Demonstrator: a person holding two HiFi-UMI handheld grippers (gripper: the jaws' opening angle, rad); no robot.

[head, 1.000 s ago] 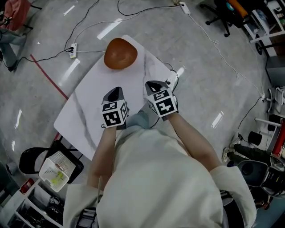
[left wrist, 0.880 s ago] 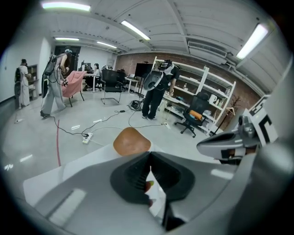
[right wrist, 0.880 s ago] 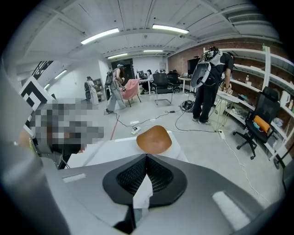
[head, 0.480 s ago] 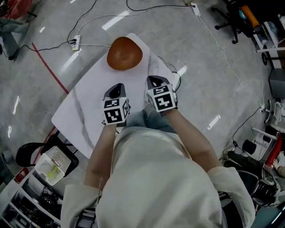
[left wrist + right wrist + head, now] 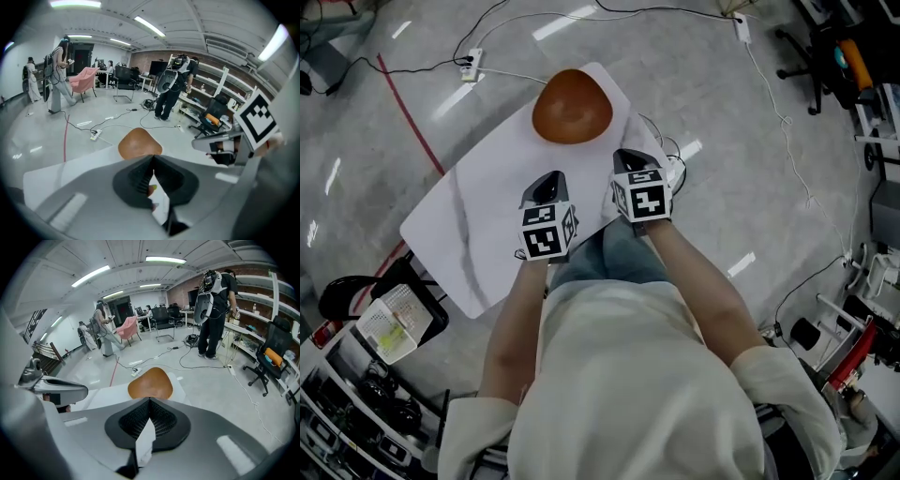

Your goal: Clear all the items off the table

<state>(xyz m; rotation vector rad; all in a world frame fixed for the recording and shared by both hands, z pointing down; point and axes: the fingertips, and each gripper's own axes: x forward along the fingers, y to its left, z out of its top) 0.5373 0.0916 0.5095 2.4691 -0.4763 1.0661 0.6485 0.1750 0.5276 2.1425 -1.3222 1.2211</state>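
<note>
From the head we look steeply down on the white table (image 5: pixel 478 220), with the left gripper (image 5: pixel 551 180) and the right gripper (image 5: pixel 625 155) close below us. Each gripper's camera sits just behind its own jaws and faces forward, low over the tabletop. All three views share the brown bowl (image 5: pixel 572 106) at the table's far end.

I see an orange-brown bowl (image 5: pixel 572 106) on a white table (image 5: pixel 478 225) with grey marble veins. The left gripper (image 5: pixel 548 180) and right gripper (image 5: pixel 624 156) wear black-and-white square markers. The floor (image 5: pixel 722 122) is grey, with one red stripe (image 5: pixel 411 117).
</note>
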